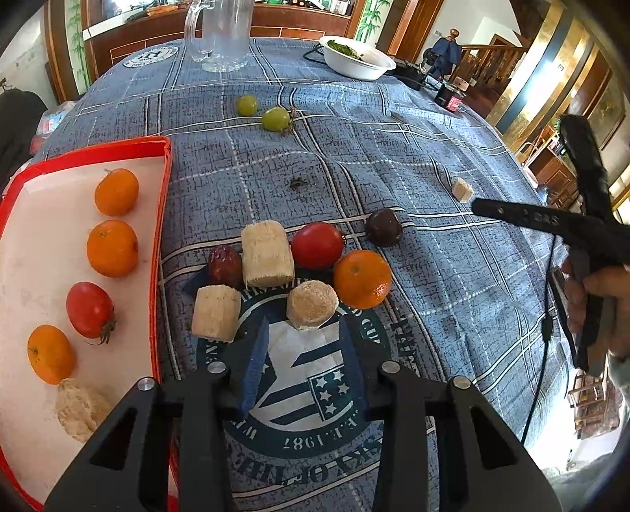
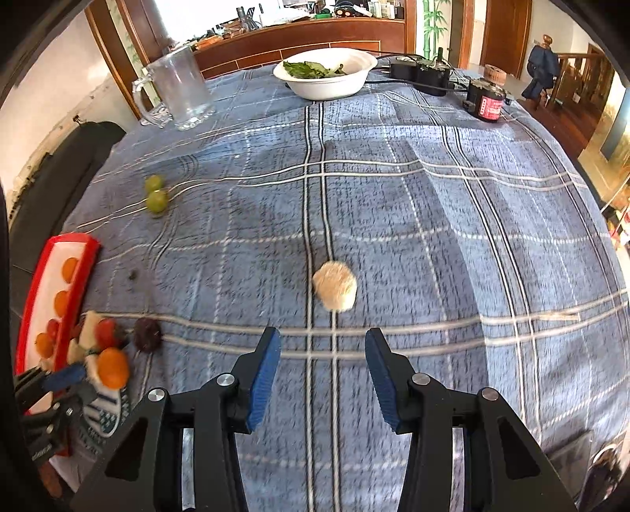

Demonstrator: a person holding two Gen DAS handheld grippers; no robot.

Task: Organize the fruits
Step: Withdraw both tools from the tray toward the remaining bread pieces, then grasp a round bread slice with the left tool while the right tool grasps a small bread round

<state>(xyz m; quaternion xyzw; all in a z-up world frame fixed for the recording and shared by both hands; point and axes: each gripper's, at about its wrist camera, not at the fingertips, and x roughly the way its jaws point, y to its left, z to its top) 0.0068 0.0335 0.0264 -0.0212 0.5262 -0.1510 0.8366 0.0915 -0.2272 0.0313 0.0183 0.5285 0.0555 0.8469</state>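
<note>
Left wrist view, left to right: the red-rimmed tray (image 1: 163,189) lies along the left edge of the table (image 1: 393,149), holding three oranges (image 1: 112,248), one red tomato (image 1: 89,310) and a pale cut piece (image 1: 78,407) at its near end. Just beside the tray's right rim sits a tight cluster on the cloth: a dark red date (image 1: 224,266), three pale cut pieces (image 1: 267,253), a second tomato (image 1: 317,245), a loose orange (image 1: 362,279) and a dark round fruit (image 1: 384,227). Beyond the cluster, two green grapes (image 1: 262,112) lie apart from it with open cloth between. A glass mug (image 1: 218,33) and a white bowl (image 1: 356,57) stand at the far edge.

My left tool (image 1: 303,360) has its jaws standing wide apart, holding nothing; the nearest pale piece lies just ahead of its fingertips, untouched.

To the right, the cloth is bare except for one small pale piece (image 1: 462,190) near my right tool (image 1: 478,206).

Right wrist view: that pale piece (image 2: 335,285) sits alone on open cloth, with free room on all sides. My right tool (image 2: 323,346) is spread wide and empty, the piece just ahead of its fingertips and apart from them. This frame is slightly blurred.
</note>
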